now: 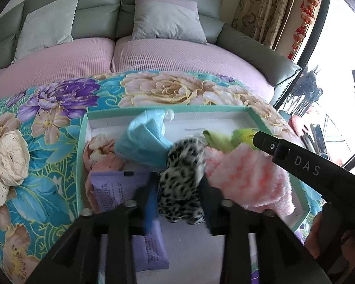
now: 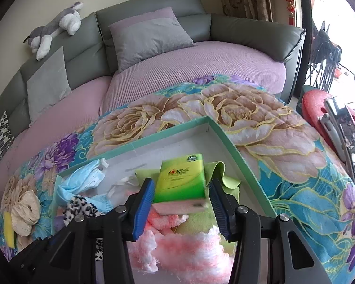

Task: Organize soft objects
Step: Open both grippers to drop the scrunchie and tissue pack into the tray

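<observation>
The left claw [image 1: 177,189] is clamped on a limp scrap of leopard-print plush fabric [image 1: 182,172], held just above the near middle of a shallow teal-rimmed cardboard tray with a white floor [image 1: 82,127]. The right claw [image 2: 181,201] stands with its blue ribbed pads [image 2: 143,203] apart on either side of a small green, soft-sided tissue packet [image 2: 181,179]; the packet sits between them at the tray's right end, and whether the pads touch it cannot be told.

By the look of it, the sorting is in its filling stage: the plush scrap seems ready to be set down among the rest, which calls for lowering it into a free patch of tray and easing the grip. The packet would need the pads brought in on its flat sides.

Around these lie a fluffy pink-and-white chenille cloth [image 1: 248,175], a crumpled pale-blue disposable face mask [image 1: 144,142], a thin lime-green cloth [image 2: 224,177] and a flat lilac printed sachet [image 1: 111,189].

Outside the tray, at far left, rests a crumpled cream perforated fabric [image 1: 4,158] on a glossy floral tablecloth in turquoise and purple [image 1: 59,108]. Beyond stands a grey sofa with ribbed pink seat covers [image 1: 82,52].
</observation>
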Tool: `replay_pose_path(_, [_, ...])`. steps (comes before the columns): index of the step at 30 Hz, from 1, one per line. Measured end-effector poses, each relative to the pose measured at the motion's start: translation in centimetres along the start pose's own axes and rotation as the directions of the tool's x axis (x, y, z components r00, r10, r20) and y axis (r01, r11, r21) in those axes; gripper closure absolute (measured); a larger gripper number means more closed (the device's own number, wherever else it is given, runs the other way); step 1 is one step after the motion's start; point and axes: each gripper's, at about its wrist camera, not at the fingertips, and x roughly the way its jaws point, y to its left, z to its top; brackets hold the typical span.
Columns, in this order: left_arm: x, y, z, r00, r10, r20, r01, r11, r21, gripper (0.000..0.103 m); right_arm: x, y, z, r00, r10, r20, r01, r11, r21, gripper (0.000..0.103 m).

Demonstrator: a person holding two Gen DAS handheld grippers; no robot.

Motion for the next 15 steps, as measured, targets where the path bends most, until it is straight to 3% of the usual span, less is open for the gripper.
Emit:
replay_pose_path(10, [-3.4, 0.7, 1.0, 0.998, 0.013, 0.067, -0.012, 1.000, -0.003, 0.057, -3.0, 0.1, 1.0, 0.997, 0.014, 0.074, -0.014, 1.000, 0.005, 0.046])
replay_pose_path(15, [-5.6, 2.4, 1.8, 0.991, 0.069, 0.117, -0.064, 0.997, -0.040, 0.053, -4.1, 0.6, 1.3, 0.995, 0.028, 0.095, -0.027, 1.000, -0.011, 0.046])
